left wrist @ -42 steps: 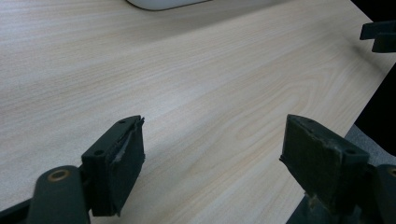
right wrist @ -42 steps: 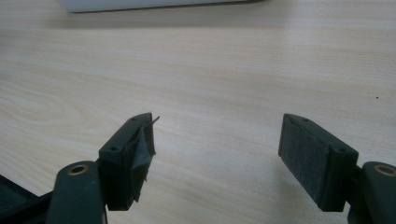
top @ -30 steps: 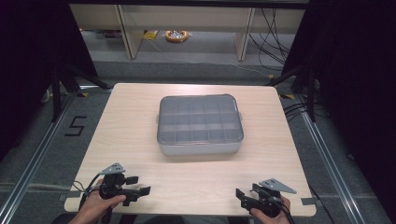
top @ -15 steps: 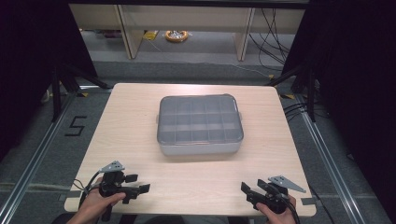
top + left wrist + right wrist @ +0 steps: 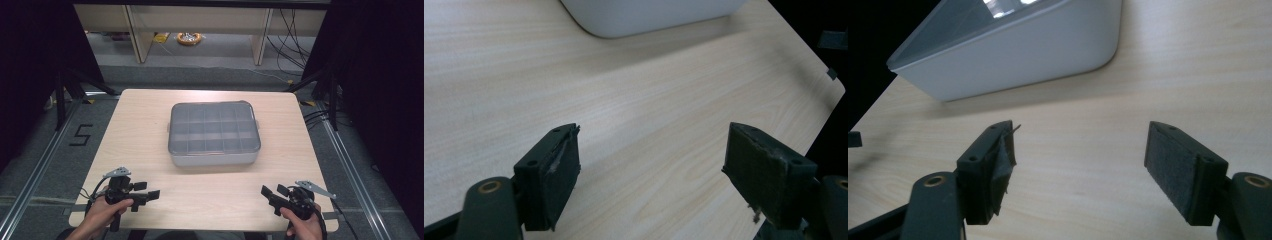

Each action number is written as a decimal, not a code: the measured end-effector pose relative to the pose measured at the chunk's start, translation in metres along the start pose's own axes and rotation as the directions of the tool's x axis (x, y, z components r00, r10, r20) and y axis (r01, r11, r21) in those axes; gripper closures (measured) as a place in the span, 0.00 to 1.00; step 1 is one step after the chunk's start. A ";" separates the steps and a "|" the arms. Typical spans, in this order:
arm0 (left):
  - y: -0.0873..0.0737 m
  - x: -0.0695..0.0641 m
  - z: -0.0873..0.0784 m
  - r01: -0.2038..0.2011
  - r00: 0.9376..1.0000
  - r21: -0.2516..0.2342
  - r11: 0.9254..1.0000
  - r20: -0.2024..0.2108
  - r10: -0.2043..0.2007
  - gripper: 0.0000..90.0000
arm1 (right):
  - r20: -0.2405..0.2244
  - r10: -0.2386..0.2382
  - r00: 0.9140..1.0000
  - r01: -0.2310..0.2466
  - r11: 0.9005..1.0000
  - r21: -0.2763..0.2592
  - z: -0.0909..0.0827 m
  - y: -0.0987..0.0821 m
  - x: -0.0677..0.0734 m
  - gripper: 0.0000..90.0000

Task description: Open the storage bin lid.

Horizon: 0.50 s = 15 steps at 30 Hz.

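High view: lidded compartment box (image 5: 214, 132) mid-table, contents indiscernible; left tongs (image 5: 146, 191), right tongs (image 5: 271, 192) gape wide, empty.

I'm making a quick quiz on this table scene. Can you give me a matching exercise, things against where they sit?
Things:
1. compartment box
2. left tongs
3. right tongs
4. orange coil

Places:
A. near right corner of the table
B. floor beyond the table
C. middle of the table
D. near left corner of the table

Pairs: 1-C, 2-D, 3-A, 4-B
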State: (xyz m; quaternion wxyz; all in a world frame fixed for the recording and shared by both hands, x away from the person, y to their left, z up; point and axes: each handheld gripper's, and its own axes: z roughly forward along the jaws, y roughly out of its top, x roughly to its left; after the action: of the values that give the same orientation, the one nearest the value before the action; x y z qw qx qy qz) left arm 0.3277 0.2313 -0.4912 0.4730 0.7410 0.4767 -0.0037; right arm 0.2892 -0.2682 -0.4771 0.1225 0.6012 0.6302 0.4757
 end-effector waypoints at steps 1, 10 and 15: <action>0.002 -0.001 0.000 0.000 1.000 -0.003 1.000 0.000 0.000 0.24 | -0.005 0.000 1.000 0.001 1.000 0.003 -0.001 0.006 0.000 0.34; 0.021 -0.003 0.003 -0.009 1.000 -0.014 1.000 0.012 0.009 0.24 | -0.001 -0.010 1.000 0.010 1.000 -0.018 -0.003 0.030 0.002 0.34; 0.030 -0.004 0.003 -0.017 1.000 -0.025 1.000 0.012 0.017 0.24 | 0.011 -0.008 1.000 0.008 1.000 -0.020 0.001 0.043 0.000 0.35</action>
State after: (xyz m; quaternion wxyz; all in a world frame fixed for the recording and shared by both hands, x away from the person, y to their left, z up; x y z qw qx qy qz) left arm 0.3485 0.2236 -0.4697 0.4851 0.7390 0.4675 0.0016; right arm 0.3173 -0.2753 -0.4458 0.1338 0.6000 0.6272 0.4782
